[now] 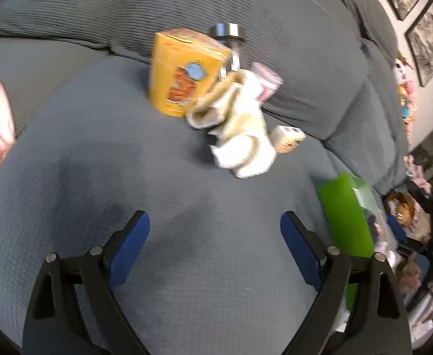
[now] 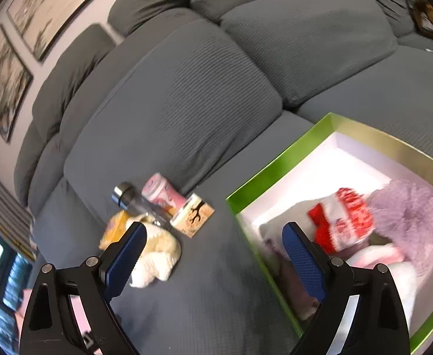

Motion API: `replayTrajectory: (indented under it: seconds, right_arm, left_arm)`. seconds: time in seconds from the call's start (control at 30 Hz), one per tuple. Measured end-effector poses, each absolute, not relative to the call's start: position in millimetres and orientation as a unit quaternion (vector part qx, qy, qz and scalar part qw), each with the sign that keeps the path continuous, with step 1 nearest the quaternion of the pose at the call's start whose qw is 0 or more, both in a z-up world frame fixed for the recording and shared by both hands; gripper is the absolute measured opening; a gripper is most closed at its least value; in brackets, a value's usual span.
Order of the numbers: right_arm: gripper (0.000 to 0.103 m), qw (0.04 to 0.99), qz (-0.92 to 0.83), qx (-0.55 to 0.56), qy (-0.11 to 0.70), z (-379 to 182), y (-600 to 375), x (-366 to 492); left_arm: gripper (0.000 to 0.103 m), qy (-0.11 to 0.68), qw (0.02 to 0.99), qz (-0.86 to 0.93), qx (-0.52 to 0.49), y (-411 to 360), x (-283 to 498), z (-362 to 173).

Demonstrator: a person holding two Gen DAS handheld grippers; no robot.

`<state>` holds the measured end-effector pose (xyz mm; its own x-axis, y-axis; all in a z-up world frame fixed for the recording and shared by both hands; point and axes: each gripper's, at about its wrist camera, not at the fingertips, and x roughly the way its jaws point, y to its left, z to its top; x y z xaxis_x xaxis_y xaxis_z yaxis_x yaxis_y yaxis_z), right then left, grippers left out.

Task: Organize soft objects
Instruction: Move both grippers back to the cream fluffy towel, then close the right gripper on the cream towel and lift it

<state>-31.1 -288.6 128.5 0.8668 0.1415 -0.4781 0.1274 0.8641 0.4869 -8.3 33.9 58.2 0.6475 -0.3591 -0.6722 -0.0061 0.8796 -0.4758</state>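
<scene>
Grey sofa (image 1: 98,148) beneath left gripper (image 1: 215,230), jaws wide, empty

Matt ribbed sofa cloth (image 1: 186,236), seemingly

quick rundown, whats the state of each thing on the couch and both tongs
left tongs: open, empty
right tongs: open, empty
green cardboard box: open, soft items inside
red and white knitted piece: in the box
lilac fluffy fabric: in the box
cream folded cloth: on the seat, outside the box
clear bottle with metal cap: lying down, capped
</scene>
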Motion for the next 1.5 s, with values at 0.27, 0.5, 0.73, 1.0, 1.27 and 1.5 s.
replayTrajectory:
  seconds: [0.27,0.5,0.73,1.0,1.27,1.5]
  right_arm:
    - [0.094,0.929,0.040,0.222,0.293,116,-235,-14]
    - [0.094,0.923,0.055,0.181,0.335,112,-188,4]
    - [0.094,0.901,0.085,0.202,0.374,125,-142,43]
    - [0.094,0.878,0.019,0.213,0.428,104,-120,108]
    - [0.094,0.861,-0.028,0.207,0.464,80,-105,163]
    - [0.045,0.860,-0.069,0.151,0.482,50,-100,180]
  left_arm:
    - [0.090,0.387,0.897,-0.061,-0.202,43,-6,62]
    - [0.090,0.388,0.902,-0.020,-0.189,58,1,59]
    - [0.090,0.394,0.896,-0.008,-0.206,71,4,59]
    - [0.090,0.402,0.891,0.021,-0.212,84,5,55]
    - [0.090,0.408,0.882,0.024,-0.233,91,8,54]
    - [0.090,0.415,0.878,0.020,-0.238,93,10,52]
